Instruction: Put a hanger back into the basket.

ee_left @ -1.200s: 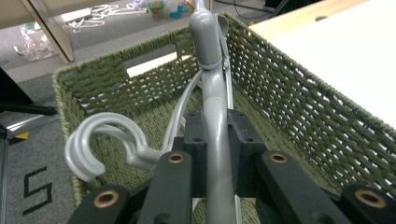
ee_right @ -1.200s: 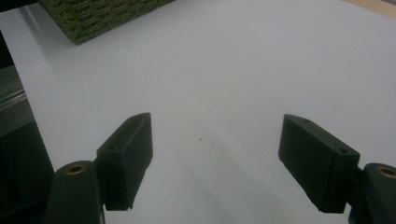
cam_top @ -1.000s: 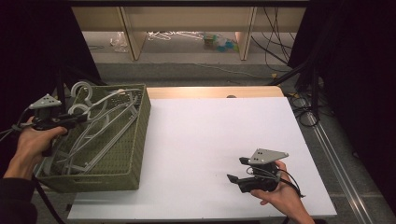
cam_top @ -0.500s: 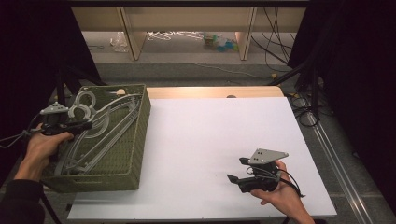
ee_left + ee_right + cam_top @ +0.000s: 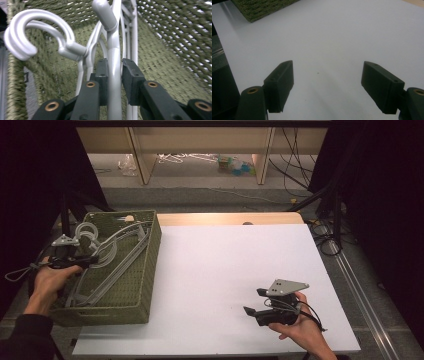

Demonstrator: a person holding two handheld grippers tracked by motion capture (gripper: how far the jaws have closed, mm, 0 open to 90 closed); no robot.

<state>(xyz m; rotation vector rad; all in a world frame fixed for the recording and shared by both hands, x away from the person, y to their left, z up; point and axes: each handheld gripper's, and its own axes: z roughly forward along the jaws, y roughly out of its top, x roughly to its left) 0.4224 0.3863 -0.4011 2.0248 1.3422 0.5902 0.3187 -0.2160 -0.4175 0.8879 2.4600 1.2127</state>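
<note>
Straddling a grey hanger (image 5: pixel 113 62) whose stem runs lengthwise between its just-loosening jaws, left gripper (image 5: pixel 114 72) at frame left; right gripper (image 5: pixel 254 302) gapes idle.

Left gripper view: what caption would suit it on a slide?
Left gripper jaws astride a grey hanger inside the green woven basket.

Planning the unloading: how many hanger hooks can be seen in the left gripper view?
2: one curled hook at upper left, one straighter hook end at top centre above the left gripper. More may lie hidden in the basket.
</note>
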